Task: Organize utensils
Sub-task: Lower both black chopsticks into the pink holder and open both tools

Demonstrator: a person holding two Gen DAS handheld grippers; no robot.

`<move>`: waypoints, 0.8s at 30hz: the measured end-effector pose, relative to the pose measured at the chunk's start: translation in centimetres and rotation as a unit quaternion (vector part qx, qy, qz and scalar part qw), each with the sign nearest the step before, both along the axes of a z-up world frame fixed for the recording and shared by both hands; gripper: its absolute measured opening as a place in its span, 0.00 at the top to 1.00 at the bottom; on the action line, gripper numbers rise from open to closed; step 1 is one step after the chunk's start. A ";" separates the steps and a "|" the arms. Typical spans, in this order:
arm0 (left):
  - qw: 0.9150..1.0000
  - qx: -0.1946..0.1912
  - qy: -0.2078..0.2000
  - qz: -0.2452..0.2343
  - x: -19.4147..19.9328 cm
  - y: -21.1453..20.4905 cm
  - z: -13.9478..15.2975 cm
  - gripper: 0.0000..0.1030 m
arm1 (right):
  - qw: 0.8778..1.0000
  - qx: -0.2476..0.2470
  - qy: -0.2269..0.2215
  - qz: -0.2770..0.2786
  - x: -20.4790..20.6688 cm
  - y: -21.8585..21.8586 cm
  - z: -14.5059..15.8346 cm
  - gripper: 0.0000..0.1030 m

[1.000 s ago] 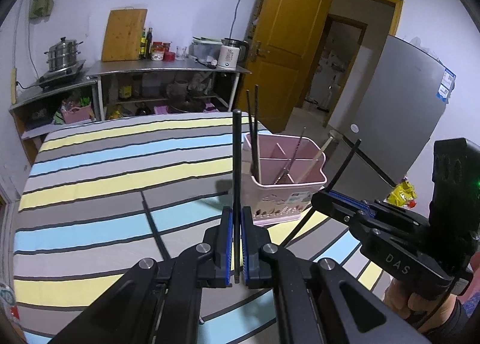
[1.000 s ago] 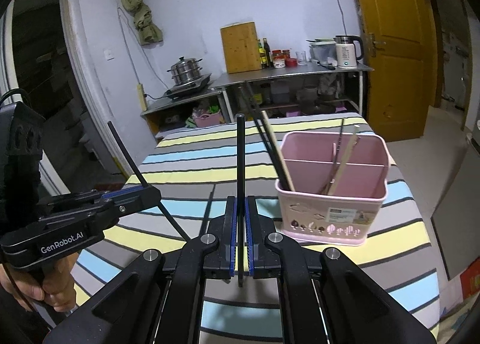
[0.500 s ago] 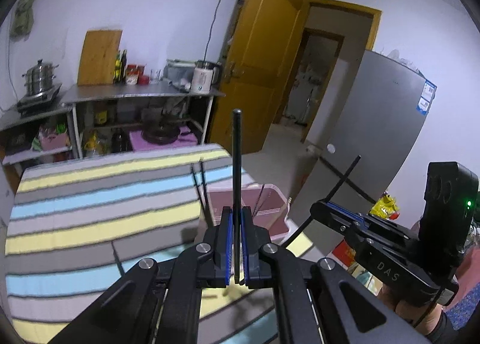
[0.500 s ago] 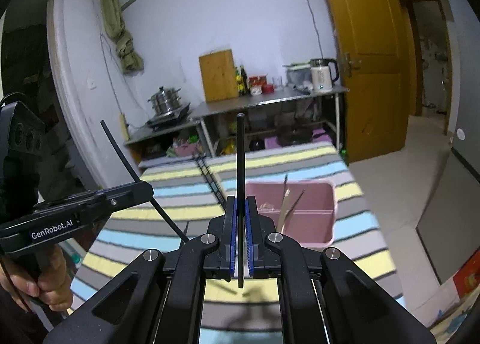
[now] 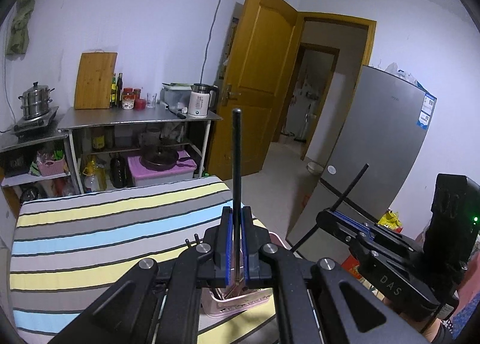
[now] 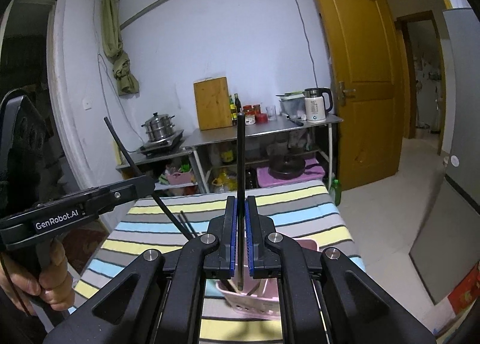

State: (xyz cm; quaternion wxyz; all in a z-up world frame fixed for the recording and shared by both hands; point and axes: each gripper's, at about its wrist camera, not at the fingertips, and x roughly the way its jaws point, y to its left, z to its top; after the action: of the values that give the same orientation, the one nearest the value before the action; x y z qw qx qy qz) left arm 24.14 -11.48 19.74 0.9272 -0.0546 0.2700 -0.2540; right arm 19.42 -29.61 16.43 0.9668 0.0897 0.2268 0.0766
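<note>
Striped counter [image 5: 90, 224] with 1 pink utensil holder [image 6: 258, 302] on it

In the left wrist view the counter fills the lower left, banded yellow, grey and blue. The holder stands on it near the bottom centre, largely hidden behind black hardware; 2 thin dark sticks [image 6: 187, 225] rise from its left part.

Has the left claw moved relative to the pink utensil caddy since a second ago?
Yes. The left claw has risen: the pink utensil caddy, earlier ahead of its fingertips, now sits low behind them, and it still grips the black chopstick.
</note>
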 end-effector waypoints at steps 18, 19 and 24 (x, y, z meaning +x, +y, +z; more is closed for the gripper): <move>0.998 0.024 0.056 -0.009 2.9 -1.2 -7.3 0.95 | 0.999 -0.015 0.050 0.002 2.1 0.8 -5.3 0.95; 0.998 0.025 0.059 -0.010 3.0 -1.3 -7.7 0.95 | 0.998 -0.016 0.054 0.004 2.2 0.9 -5.6 0.95; 0.996 0.033 0.076 -0.014 3.1 -1.6 -9.5 0.95 | 0.997 -0.023 0.073 0.008 2.5 1.2 -7.0 0.95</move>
State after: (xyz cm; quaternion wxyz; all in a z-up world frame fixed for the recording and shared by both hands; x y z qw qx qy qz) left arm 27.28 -13.09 10.19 0.9016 -0.0394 0.3489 -0.2527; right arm 21.91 -28.39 9.38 0.9489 0.0707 0.2991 0.0719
